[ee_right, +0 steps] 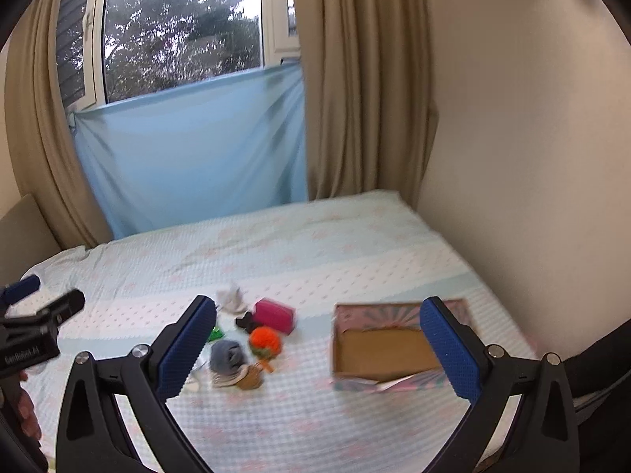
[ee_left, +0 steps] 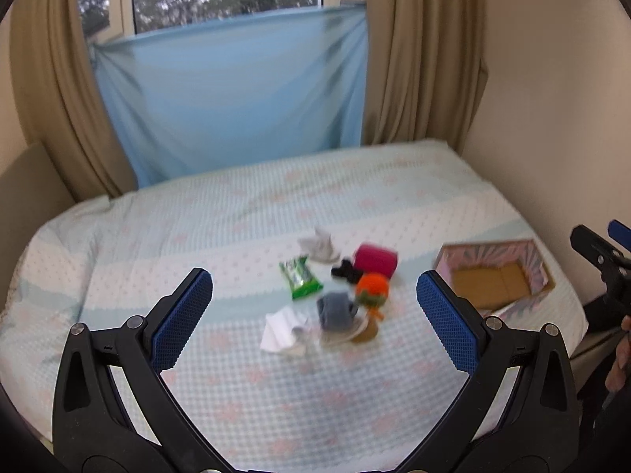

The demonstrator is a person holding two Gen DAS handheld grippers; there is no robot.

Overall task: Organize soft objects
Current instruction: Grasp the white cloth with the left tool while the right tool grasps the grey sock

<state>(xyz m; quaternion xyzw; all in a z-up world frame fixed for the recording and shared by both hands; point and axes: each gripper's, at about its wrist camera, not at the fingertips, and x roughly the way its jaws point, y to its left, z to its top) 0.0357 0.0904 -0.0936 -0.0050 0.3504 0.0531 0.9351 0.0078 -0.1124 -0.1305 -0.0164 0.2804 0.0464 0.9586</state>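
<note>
A small heap of soft things lies mid-bed: a pink pouch (ee_left: 374, 261), an orange knitted toy (ee_left: 372, 289), a grey rolled sock (ee_left: 336, 309), a black piece (ee_left: 346, 270), a white-grey cloth (ee_left: 318, 248), a green packet (ee_left: 300, 278) and white tissue (ee_left: 282, 331). To their right sits an open cardboard box (ee_left: 493, 280) with a pink patterned rim. My left gripper (ee_left: 313, 317) hovers open above the near side of the heap, holding nothing. My right gripper (ee_right: 317, 349) is open too, framing the toy (ee_right: 265, 339), the sock (ee_right: 225, 356) and the box (ee_right: 386, 349).
The bed (ee_left: 236, 216) has a pale blue and pink dotted cover. A blue cloth (ee_left: 232, 94) hangs under the window between beige curtains (ee_left: 422, 51). A wall (ee_right: 532, 157) runs along the bed's right side. A hand (ee_left: 621, 358) shows at the right edge.
</note>
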